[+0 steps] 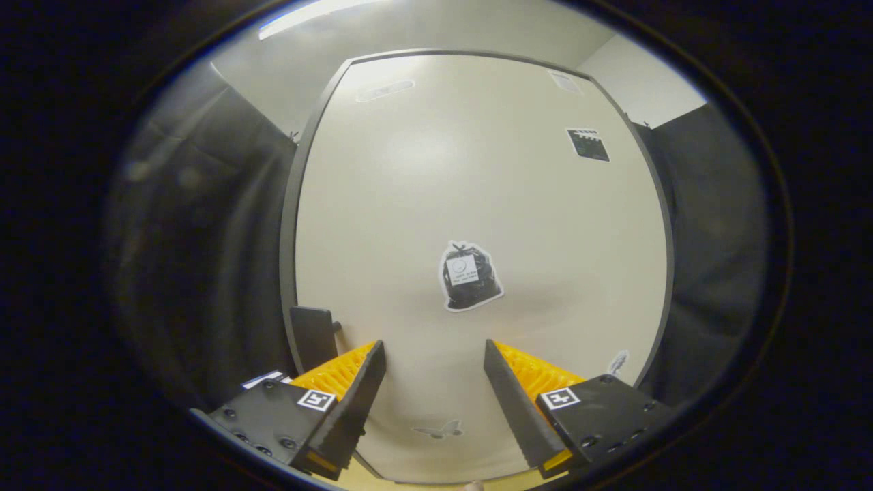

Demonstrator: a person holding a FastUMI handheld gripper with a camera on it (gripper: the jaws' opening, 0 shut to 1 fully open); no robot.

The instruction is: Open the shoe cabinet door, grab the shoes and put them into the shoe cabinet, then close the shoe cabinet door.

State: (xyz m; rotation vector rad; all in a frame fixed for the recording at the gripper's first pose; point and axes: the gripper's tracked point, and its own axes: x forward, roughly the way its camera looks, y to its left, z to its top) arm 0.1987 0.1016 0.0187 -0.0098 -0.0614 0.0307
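Facing one closed cabinet door [477, 204], gripper [435, 354] agape.

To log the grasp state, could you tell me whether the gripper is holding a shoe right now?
No, the gripper is open, with only the closed cabinet door beyond its fingers.
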